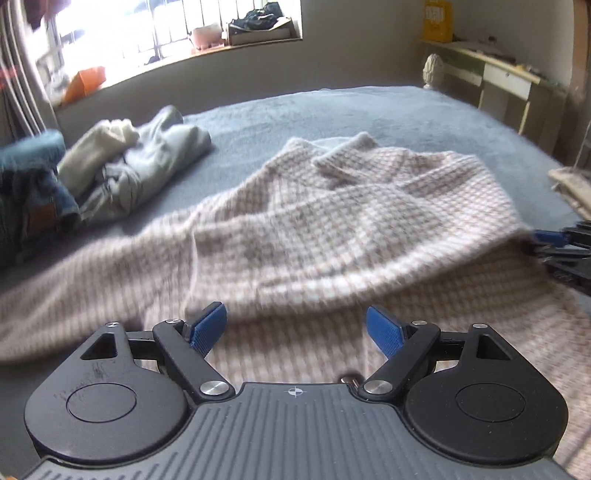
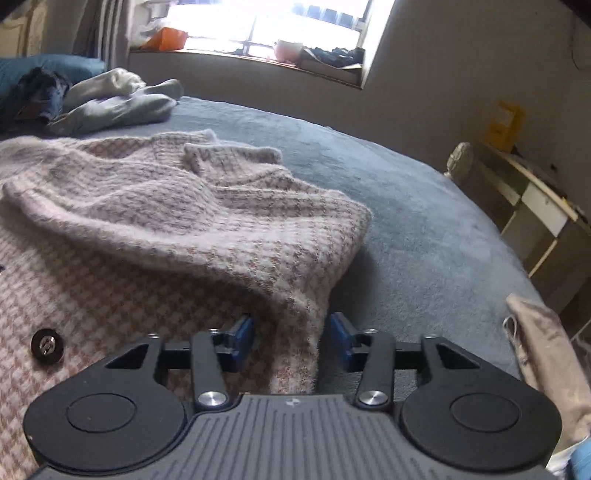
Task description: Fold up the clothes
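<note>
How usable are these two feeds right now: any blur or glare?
Left wrist view: houndstooth sweater and clothes pile smeared by motion blur, window blown out. Right wrist view: sharper on the weave, window glare too; fisheye bends the grey bedspread in both.

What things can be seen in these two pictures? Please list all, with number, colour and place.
coat: one, pink-and-white check, spread on the bed, partly folded
button: one, black, on the coat
bed cover: one, grey-blue, under everything
clothes pile: one, grey, cream and blue pieces, far left
beige cloth: one, at the bed's right edge
desk: one, pale, by the right wall
yellow bag: one, at the desk's far end
left tool: one, black with blue pads, open, above the coat
right tool: one, same colours, coat edge between its pads
</note>
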### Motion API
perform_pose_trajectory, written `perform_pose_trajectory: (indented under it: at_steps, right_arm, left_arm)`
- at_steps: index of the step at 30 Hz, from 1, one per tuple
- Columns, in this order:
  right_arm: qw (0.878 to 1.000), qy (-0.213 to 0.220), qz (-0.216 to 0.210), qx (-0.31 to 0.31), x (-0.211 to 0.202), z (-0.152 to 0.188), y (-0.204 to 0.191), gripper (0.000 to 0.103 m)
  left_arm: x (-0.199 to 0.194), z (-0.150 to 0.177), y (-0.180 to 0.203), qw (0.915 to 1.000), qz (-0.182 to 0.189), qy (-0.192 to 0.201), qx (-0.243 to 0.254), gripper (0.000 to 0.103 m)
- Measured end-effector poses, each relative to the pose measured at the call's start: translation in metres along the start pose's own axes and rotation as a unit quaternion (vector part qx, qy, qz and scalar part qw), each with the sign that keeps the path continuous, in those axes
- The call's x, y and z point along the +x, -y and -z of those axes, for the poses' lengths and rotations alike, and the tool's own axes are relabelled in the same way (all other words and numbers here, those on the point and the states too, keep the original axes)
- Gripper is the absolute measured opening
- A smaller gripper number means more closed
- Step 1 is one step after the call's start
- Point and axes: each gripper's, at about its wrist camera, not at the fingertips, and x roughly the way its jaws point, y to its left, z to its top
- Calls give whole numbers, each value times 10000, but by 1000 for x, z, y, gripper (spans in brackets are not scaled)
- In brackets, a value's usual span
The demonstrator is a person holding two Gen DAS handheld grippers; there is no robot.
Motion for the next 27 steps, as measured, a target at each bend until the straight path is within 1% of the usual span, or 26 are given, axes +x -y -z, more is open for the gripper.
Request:
perform_pose_trajectory:
  at_steps: [1, 3, 5, 6, 7, 9, 10, 11, 13, 15, 16, 19, 21, 23, 25, 26, 27]
  right_arm:
    - [9996, 19, -17, 292, 3, 4, 6, 16]
    - [9953, 150, -52, 957, 3, 14, 19, 12]
    - [9867, 231, -69, 1605, 3, 27, 33, 10]
    - [9815, 183, -45, 1903, 4, 35, 41, 9]
    - [9771, 144, -60, 2121, 6, 41, 47, 9]
    - [9718, 88, -187, 2350, 8, 46, 54, 10]
    - [9688, 60, -250, 2464, 9, 49, 57, 13]
    - [9673, 51, -337, 2512, 9, 50, 60, 14]
    - [9666, 57, -580, 2497, 2, 51, 66, 25]
    - [9666, 180, -789, 2432, -14, 56, 72, 26]
    - [9670, 263, -871, 2381, -23, 58, 74, 26]
    - [9684, 701, -1003, 2173, -49, 57, 76, 24]
    - [9683, 887, -1019, 2101, -52, 47, 74, 23]
    - [9674, 968, -1105, 2062, -43, 35, 71, 21]
    - [9710, 904, -1172, 1877, -24, 25, 62, 21]
    - [9751, 689, -1191, 1740, -7, 24, 56, 21]
    - [9780, 289, -1245, 1648, 14, 25, 49, 20]
  left_arm:
    - [9, -6, 2, 9999, -129, -24, 32, 84]
    - [25, -15, 2, 9991, -391, -28, -143, 84]
    - [38, -19, -5, 9977, -518, -31, -446, 84]
    - [43, -18, -8, 9968, -574, -43, -557, 84]
    - [48, -18, -11, 9958, -630, -55, -668, 84]
    - [57, -16, -13, 9937, -748, -85, -836, 84]
    - [61, -14, -15, 9930, -793, -96, -872, 84]
    - [64, -12, -15, 9924, -852, -94, -885, 84]
    - [70, -8, -17, 9913, -982, -101, -876, 84]
    - [76, -3, -22, 9896, -1144, -113, -865, 84]
    - [79, -1, -25, 9891, -1158, -109, -902, 84]
    - [85, 2, -36, 9875, -1190, -91, -1030, 84]
    - [88, 3, -42, 9865, -1215, -94, -1090, 85]
    - [91, 5, -46, 9859, -1225, -75, -1139, 86]
    - [92, 6, -47, 9862, -1233, -38, -1108, 88]
    - [92, 6, -47, 9865, -1233, -14, -1081, 88]
    - [93, 7, -47, 9868, -1232, 11, -1055, 88]
